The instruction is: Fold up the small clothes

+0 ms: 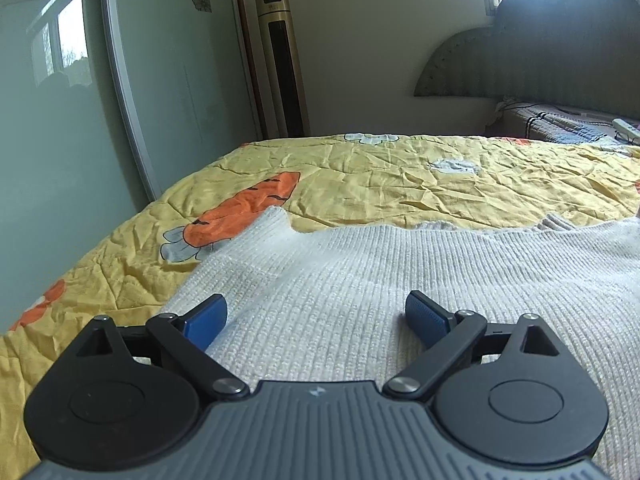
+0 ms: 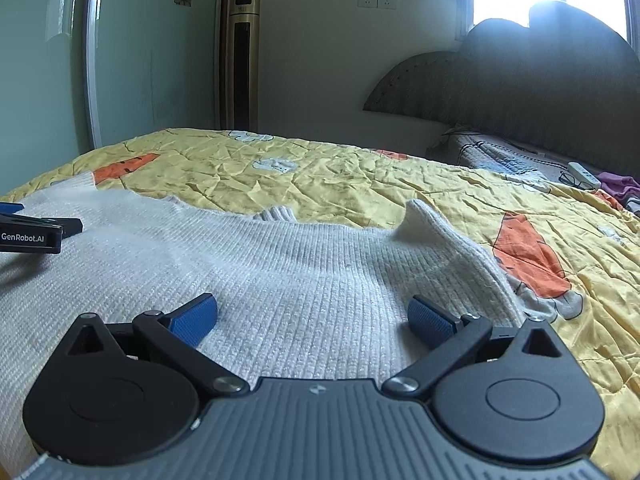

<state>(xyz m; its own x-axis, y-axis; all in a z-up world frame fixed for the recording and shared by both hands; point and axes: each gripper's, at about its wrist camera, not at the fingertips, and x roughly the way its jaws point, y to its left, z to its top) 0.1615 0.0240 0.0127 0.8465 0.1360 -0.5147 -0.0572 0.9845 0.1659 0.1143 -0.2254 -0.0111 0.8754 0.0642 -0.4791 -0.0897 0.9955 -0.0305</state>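
Right wrist: left gripper (image 2: pixel 24 228) label "GenRobot.AI".

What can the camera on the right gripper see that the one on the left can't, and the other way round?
Only the right view: the left gripper seen from the side, a raised sleeve, glasses and purple cloth near the headboard. Only the left view: a whole carrot print beside the sweater's left edge. Both: the white sweater on the yellow quilt, each camera's own open fingers over it, and the tower fan.
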